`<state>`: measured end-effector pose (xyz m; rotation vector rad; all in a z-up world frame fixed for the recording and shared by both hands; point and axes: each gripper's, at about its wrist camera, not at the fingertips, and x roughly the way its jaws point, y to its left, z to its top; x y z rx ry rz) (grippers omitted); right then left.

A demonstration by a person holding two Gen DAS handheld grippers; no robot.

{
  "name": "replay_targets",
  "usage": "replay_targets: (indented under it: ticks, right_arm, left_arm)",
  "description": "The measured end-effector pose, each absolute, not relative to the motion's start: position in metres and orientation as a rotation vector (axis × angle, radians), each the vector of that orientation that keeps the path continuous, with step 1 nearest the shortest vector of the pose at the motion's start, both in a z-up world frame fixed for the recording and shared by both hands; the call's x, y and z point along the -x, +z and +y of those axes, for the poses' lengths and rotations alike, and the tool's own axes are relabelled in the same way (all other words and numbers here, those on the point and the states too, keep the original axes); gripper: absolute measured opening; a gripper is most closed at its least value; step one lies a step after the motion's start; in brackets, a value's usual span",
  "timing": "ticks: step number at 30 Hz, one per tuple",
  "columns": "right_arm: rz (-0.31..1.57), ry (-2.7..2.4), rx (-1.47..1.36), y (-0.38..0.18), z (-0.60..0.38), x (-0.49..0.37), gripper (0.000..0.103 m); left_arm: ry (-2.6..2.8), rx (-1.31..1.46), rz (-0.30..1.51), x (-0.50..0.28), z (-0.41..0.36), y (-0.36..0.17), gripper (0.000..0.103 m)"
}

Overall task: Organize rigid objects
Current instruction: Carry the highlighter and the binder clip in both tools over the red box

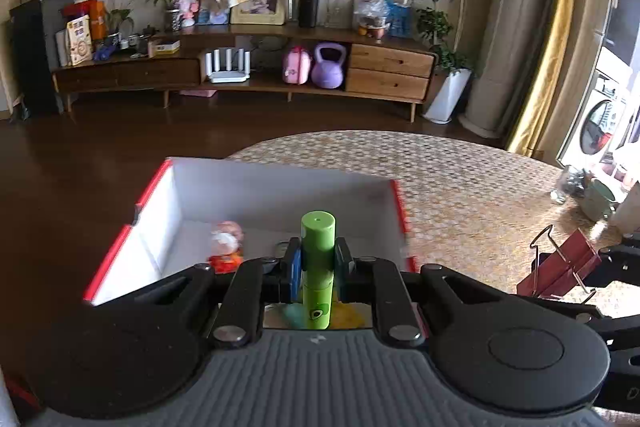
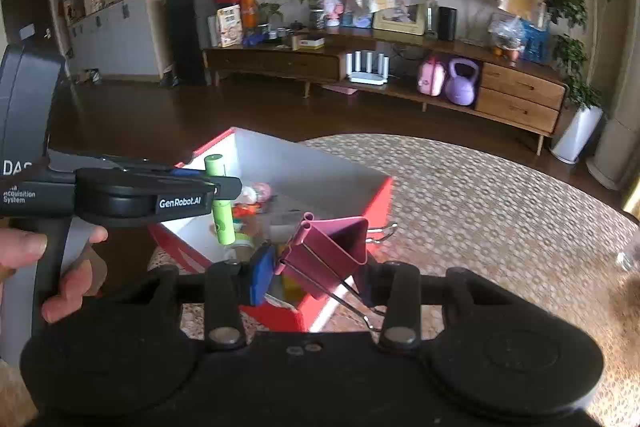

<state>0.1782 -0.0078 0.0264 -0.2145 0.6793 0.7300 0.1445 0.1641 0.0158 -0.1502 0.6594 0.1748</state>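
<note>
Left wrist view: left gripper (image 1: 318, 261) clamped mid-body on green tube (image 1: 318, 267), above red box (image 1: 172, 211).
Tube handling: likely light, stiff, slick; grip mid-body.
Right gripper (image 2: 316, 273): clamped on pink binder clip (image 2: 334, 247), beside box; likely rigid, grip body, not wire handles.

Long wooden sideboard (image 1: 248, 67) against far wall, purple kettlebell (image 1: 328, 66) shelved beside pink bag (image 1: 296, 65), potted tree (image 1: 448, 27) at right, dark floor (image 1: 100, 147).

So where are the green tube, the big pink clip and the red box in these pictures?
green tube (image 1: 318, 227): left wrist view, on its upper body just under the cap.
pink binder clip (image 2: 332, 247): right wrist view, on its folded pink body.
red box (image 2: 384, 203): right wrist view, on its red outer side wall.
</note>
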Motion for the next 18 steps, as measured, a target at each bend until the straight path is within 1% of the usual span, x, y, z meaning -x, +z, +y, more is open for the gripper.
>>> replay_targets:
  ticks: [9, 18]
  right_arm:
    - [0.703, 0.753, 0.270, 0.007, 0.036, -0.190, 0.041]
    - [0.737, 0.743, 0.322, -0.025, 0.064, -0.223, 0.041]
  left_arm:
    - [0.225, 0.131, 0.692, -0.151, 0.213, 0.003, 0.016]
    - [0.250, 0.092, 0.745, -0.181, 0.251, -0.016, 0.016]
